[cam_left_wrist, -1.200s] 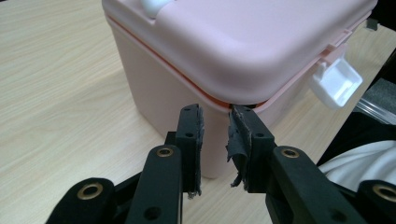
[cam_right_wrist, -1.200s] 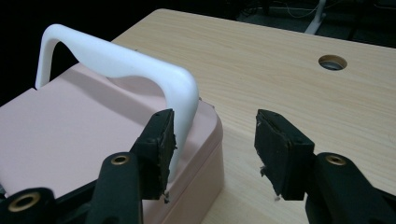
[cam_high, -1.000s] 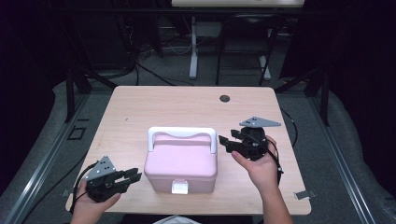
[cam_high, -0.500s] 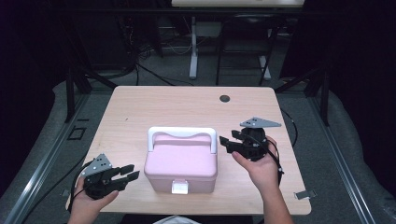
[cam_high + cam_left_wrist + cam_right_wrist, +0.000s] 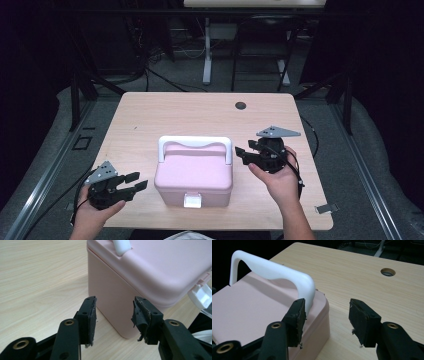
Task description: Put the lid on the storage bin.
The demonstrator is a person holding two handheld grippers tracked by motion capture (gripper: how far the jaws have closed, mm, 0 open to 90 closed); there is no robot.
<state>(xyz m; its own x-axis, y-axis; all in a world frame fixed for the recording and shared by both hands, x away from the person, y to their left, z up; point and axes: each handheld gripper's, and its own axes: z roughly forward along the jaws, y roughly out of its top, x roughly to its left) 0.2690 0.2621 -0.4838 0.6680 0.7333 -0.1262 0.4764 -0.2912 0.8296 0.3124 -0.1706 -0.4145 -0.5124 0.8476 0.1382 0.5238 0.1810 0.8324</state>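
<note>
1. Standing apart, the left gripper (image 5: 131,181) jaws have just been opening, with nothing between them, near the pink box (image 5: 194,172)'s left side.
2. The right gripper (image 5: 244,154) jaws also stand apart and empty, beside the box's white handle (image 5: 195,143).
3. The box sits mid-front on the pale wooden bench (image 5: 200,115); dark room beyond.

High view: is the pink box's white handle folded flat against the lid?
No, the white handle stands upright above the lid of the pink box.
</note>
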